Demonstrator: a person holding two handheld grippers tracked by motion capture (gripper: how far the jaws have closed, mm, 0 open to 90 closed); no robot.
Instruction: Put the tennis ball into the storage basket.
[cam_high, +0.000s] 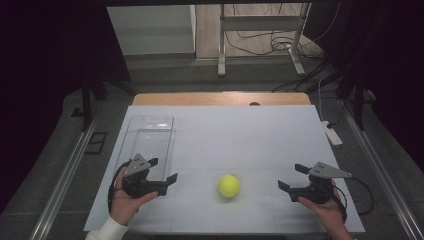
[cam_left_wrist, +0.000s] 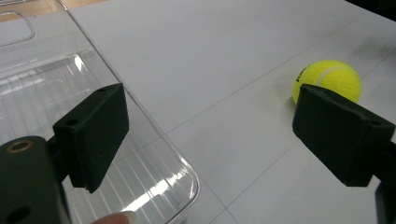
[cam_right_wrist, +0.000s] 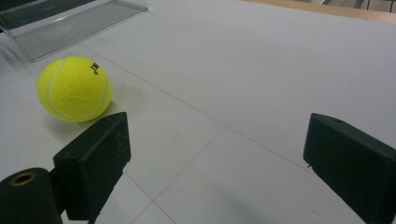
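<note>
Both claws wide open, empty. Close left gripper (cam_high: 162, 170) squarely around tennis ball (cam_high: 229, 185) at lower centre; keep right gripper (cam_high: 293, 176) clear.

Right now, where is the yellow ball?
In the high view the tennis ball lies on the white table, between the left gripper and the right gripper, touching neither.

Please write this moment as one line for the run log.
left gripper: open, empty, beside clear tray | right gripper: open, empty | tennis ball: on table, between grippers, untouched
</note>
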